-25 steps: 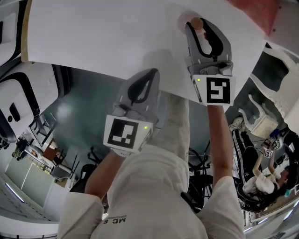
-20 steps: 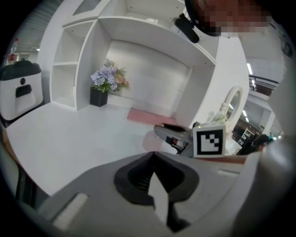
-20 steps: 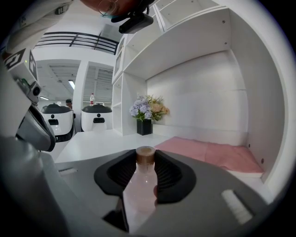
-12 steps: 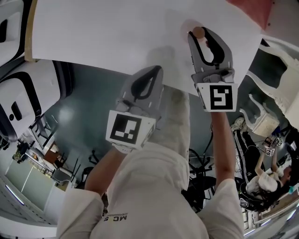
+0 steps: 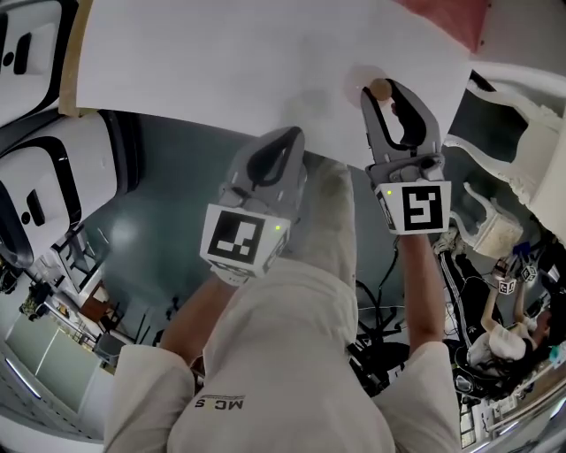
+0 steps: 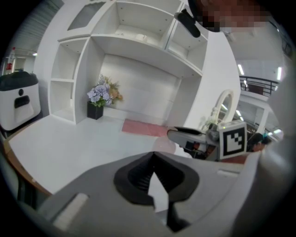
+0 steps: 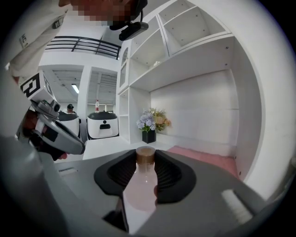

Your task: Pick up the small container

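Note:
The small container [image 7: 144,183] is a pale, see-through bottle with a brown cap [image 5: 379,88]. My right gripper [image 5: 382,86] is shut on it, the ribbed pads [image 7: 171,173] pressing both sides of its neck and body, and holds it upright over the near right part of the white table [image 5: 221,62]. In the right gripper view the right gripper [image 7: 145,159] has the cap standing between its tips. My left gripper [image 5: 294,133] hovers at the table's near edge, left of the right one. Its tips [image 6: 153,153] meet with nothing between them.
A pink mat [image 5: 442,13] lies on the table's far right. A dark pot of flowers [image 6: 96,110] stands at the back against white shelving [image 6: 138,41]. White rounded machines [image 5: 35,195] stand on the floor left of the table, and ornate white furniture [image 5: 522,97] at the right.
Both grippers have risen. The right one has carried the container back toward the table's near edge. The left one stays shut and empty beside it.

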Motion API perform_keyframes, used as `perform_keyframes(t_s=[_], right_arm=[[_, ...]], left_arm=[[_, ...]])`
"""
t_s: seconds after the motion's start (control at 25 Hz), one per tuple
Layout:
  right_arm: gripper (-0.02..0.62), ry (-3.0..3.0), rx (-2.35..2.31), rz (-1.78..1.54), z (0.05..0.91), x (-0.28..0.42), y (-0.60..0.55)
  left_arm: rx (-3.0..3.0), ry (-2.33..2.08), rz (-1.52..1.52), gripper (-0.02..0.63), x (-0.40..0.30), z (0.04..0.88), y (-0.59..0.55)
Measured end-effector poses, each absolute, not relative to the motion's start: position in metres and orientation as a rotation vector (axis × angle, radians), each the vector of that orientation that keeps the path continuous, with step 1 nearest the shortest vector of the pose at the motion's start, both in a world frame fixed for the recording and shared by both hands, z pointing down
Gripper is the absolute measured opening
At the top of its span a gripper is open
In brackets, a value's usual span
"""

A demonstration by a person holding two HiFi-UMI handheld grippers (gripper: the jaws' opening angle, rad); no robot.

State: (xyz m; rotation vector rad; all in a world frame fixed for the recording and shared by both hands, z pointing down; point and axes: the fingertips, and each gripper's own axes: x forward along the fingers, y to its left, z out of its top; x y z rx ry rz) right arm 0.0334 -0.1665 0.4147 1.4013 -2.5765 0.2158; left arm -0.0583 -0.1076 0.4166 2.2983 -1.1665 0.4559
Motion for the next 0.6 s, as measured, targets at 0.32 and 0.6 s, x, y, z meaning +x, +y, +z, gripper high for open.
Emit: perform_keyframes(t_s=[0.32, 0.6], right_arm=[[0.121, -2.561, 1.391, 0.245, 0.350, 0.038, -0.125], [0.122, -2.583, 1.424, 0.256, 0.292, 0.046, -0.091]], left_arm=[[2.359, -1.158, 0.383, 0.000, -0.063, 0.357, -0.087], [2.419, -1.158, 0.353, 0.000, -0.064, 0.315, -0.067]])
